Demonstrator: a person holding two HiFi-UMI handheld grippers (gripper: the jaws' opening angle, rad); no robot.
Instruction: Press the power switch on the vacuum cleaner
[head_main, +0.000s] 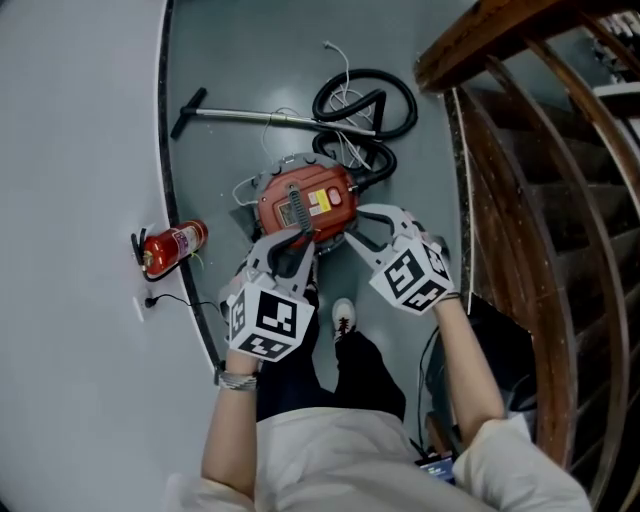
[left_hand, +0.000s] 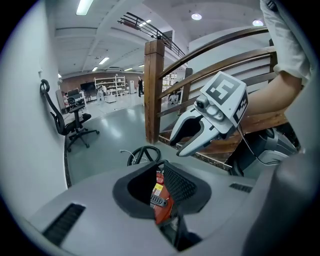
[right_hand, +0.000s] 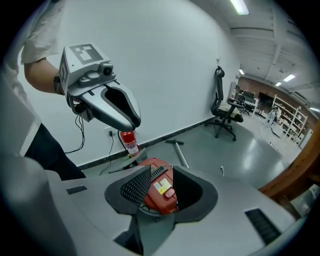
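vacuum cleaner (head_main: 305, 200): red canister on the grey floor (head_main: 250, 60), just ahead of the person's feet and close to the white wall (head_main: 70, 150).
power switch (right_hand: 169, 193): probably the raised red button beside the yellow label on the canister's top; too small here to be sure.
hose (head_main: 410, 105): black, looped on the floor beyond the canister; a metal wand (head_main: 270, 117) runs off to the left.
left claw (head_main: 297, 243): jaws apart and empty, above the canister's near edge; its own view shows the black handle through the gap.
right claw (head_main: 358, 228): jaws apart and empty, above the canister's near right side, just beside the left claw; label and button show in the gap.
fire extinguisher (head_main: 175, 245): red, lying by the wall, left of the canister.
wooden railing (head_main: 530, 150): curving down the right side.
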